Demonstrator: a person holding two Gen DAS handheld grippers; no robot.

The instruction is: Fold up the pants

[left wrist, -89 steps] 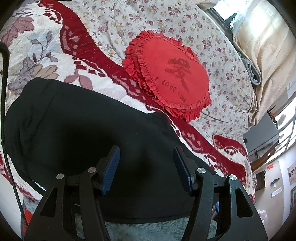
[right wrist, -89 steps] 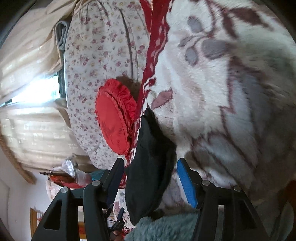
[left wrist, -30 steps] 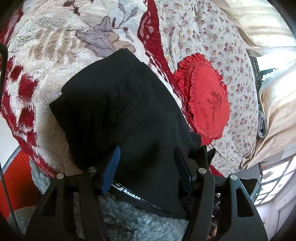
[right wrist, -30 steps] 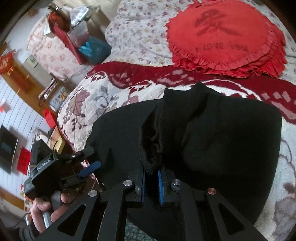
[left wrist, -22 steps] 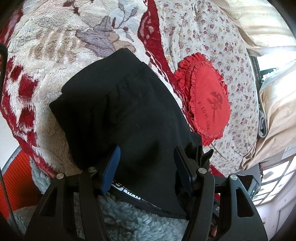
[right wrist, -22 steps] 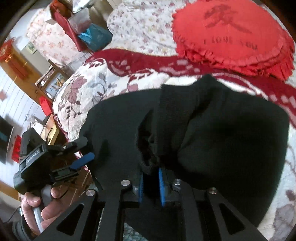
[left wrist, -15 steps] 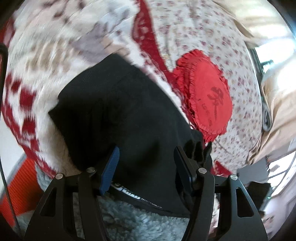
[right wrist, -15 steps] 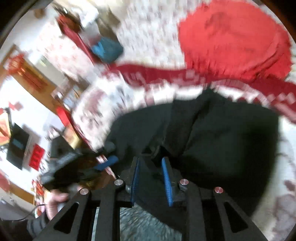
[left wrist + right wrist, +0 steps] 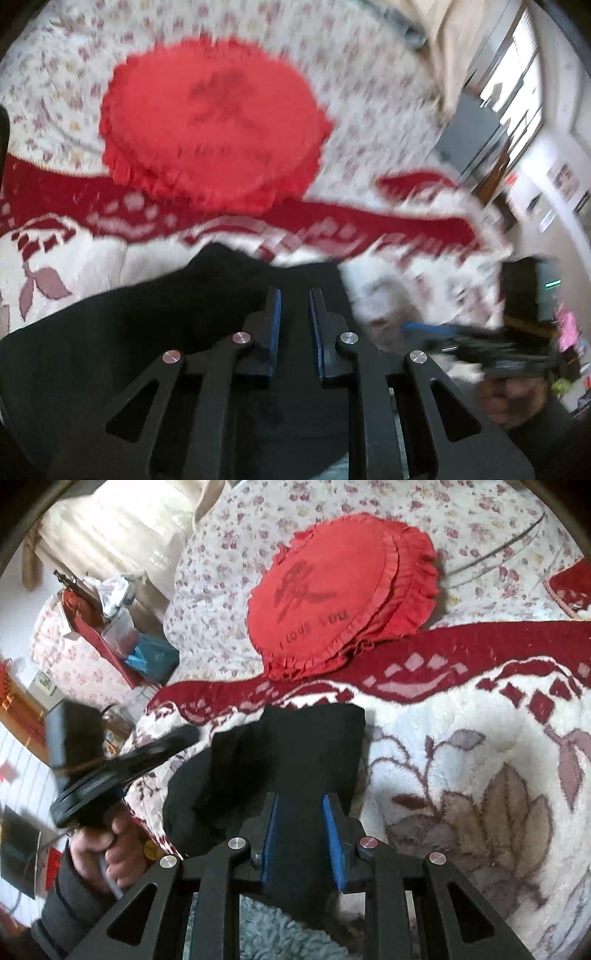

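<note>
Fabric fills the near field: the black pants (image 9: 295, 753) lie folded into a compact stack on the plush floral blanket (image 9: 480, 746) of the bed. The right tool (image 9: 301, 840) straddles the near edge with jaws parted, gripping nothing. The left tool (image 9: 294, 326) stands nearly closed over the cloth; whether it pinches any, I cannot tell through the blur. Soft, light and limp, the pants would sag, so take hold at a layered edge or corner. Farther off rests a red heart cushion (image 9: 343, 605).
</note>
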